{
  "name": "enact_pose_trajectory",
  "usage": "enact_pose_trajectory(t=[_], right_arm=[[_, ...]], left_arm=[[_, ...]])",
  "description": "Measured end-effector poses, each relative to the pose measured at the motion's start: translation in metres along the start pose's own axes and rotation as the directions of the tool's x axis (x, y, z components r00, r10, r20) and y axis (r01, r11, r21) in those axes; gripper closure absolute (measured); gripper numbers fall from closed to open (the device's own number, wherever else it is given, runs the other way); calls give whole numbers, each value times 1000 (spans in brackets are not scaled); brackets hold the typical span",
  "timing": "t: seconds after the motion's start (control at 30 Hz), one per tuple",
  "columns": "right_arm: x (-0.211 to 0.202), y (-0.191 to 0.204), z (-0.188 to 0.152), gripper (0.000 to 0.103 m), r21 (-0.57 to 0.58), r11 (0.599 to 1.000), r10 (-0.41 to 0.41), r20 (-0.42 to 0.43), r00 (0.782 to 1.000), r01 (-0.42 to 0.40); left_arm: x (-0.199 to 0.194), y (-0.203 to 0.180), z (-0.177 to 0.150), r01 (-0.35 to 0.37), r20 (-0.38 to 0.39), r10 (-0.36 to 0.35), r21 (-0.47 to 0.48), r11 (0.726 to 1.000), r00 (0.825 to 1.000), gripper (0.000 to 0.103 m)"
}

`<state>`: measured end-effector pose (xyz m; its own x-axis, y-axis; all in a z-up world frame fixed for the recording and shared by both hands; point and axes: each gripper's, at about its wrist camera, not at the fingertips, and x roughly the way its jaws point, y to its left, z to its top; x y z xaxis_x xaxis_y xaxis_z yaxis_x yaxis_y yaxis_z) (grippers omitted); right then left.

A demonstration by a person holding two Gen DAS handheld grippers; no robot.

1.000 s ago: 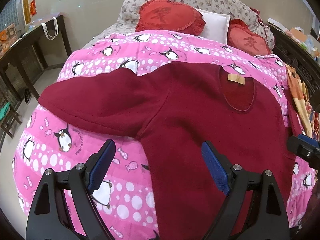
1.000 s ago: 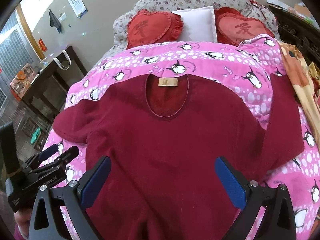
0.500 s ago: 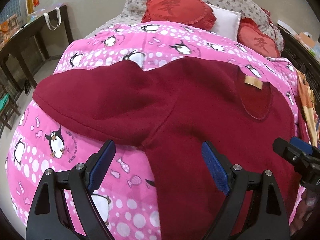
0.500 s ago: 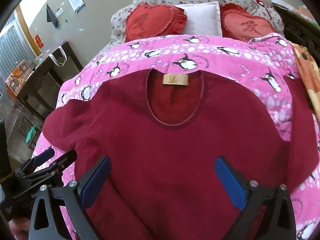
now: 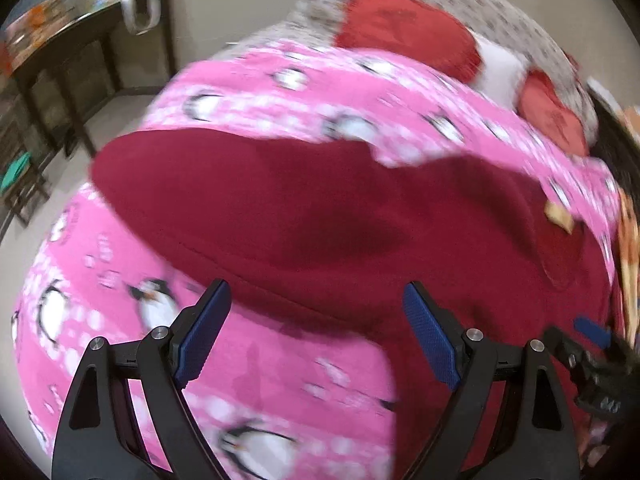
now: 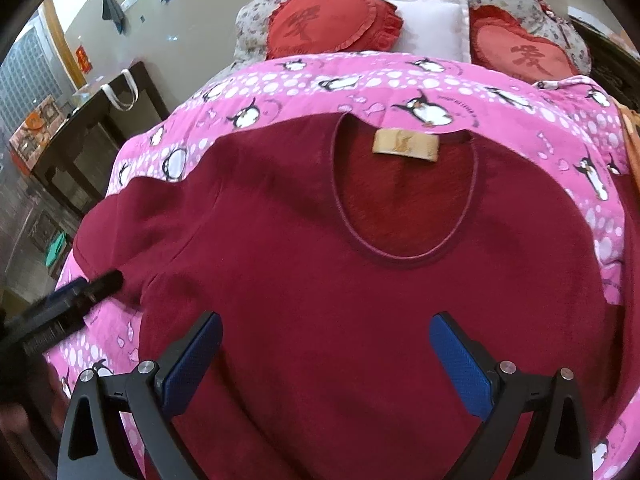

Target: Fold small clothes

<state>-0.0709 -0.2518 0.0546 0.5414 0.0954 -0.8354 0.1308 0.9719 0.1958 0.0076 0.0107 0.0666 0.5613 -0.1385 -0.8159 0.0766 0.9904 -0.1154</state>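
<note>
A dark red long-sleeved top [image 6: 320, 272] lies flat, front up, on a pink penguin quilt [image 6: 400, 80]; its round neckline with a tan label [image 6: 405, 145] points to the pillows. Its left sleeve [image 5: 248, 204] stretches out toward the bed's left edge. My left gripper [image 5: 316, 336] is open and empty, low over the lower edge of that sleeve near the armpit; it also shows in the right wrist view [image 6: 80, 292]. My right gripper [image 6: 324, 364] is open and empty over the chest of the top; its tip shows in the left wrist view [image 5: 588, 340].
Two red heart cushions [image 6: 328, 20] and a white pillow [image 6: 432, 28] lie at the head of the bed. A dark wooden table [image 6: 92, 128] stands left of the bed. An orange patterned cloth [image 5: 628, 248] lies at the bed's right edge.
Both grippers have moved forward and lower over the top. The left one has swung left toward the sleeve, with motion blur. Both stay open.
</note>
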Motion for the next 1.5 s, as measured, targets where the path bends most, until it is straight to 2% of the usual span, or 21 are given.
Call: enact_pose_trajectory(t=[0.13, 0.27, 0.33, 0.4, 0.47, 0.53, 0.6, 0.67, 0.7, 0.73, 0.8, 0.93, 1.03, 1.1, 1.17, 1.27, 1.4, 1.5], right_arm=[[4, 1, 0, 0, 5, 1000, 24, -14, 1000, -24], [7, 4, 0, 0, -2, 999, 35, -25, 999, -36], [8, 5, 0, 0, -7, 999, 38, -33, 999, -38], [10, 5, 0, 0, -7, 999, 43, -45, 998, -44], [12, 4, 0, 0, -2, 999, 46, -55, 997, -47], [15, 1, 0, 0, 9, 999, 48, -63, 997, -47], [17, -1, 0, 0, 20, 999, 48, -70, 996, -47], [17, -4, -1, 0, 30, 998, 52, -75, 996, -49], [17, -4, -1, 0, 31, 998, 52, -76, 996, -49], [16, -5, -1, 0, 33, 998, 51, -74, 996, -49], [13, -7, -2, 0, 36, 998, 50, -65, 997, -48], [0, -16, 0, 0, 48, 998, 43, -34, 999, -41], [-11, -27, 3, 0, 87, 995, 45, -9, 999, -44], [-17, -36, 6, 0, 127, 990, 57, 9, 998, -57], [-25, -45, 7, 0, 155, 986, 63, 25, 998, -66], [-42, -60, 7, 0, 170, 985, 31, 57, 998, -40], [-55, -85, 1, 0, 221, 975, 4, 74, 997, -20], [-55, -104, -6, 0, 277, 961, 8, 38, 999, -18]], left_arm=[[8, 60, 22, -60, 2, 61, -136, 989, 998, 15], [26, 118, 42, -127, -8, 130, -261, 957, 991, 15], [33, 145, 51, -132, -1, 140, -339, 931, 990, 15], [41, 163, 56, -122, -8, 130, -410, 904, 992, 15], [54, 184, 62, -80, -20, 81, -493, 866, 997, 15], [70, 197, 67, -71, -40, 59, -542, 837, 997, 15], [74, 200, 74, -88, -22, 91, -545, 833, 996, 15], [79, 196, 82, -122, -26, 127, -515, 849, 992, 16], [83, 191, 85, -128, -27, 131, -484, 866, 991, 29], [84, 189, 86, -125, -23, 129, -463, 877, 991, 58], [83, 182, 89, -64, -20, 62, -433, 899, 998, 92], [31, 146, 90, 39, 106, -2, -348, 937, 994, 92], [-16, 93, 84, 175, 200, -128, -242, 954, 971, 92], [-39, 44, 73, 250, 210, -219, -135, 959, 953, 92], [-48, 2, 59, 296, 185, -283, -47, 954, 941, 92], [-46, -62, 27, 355, 105, -362, 78, 932, 926, 92], [-16, -131, -23, 386, -16, -391, 203, 900, 920, 92], [8, -161, -54, 380, -140, -354, 263, 887, 925, 92]])
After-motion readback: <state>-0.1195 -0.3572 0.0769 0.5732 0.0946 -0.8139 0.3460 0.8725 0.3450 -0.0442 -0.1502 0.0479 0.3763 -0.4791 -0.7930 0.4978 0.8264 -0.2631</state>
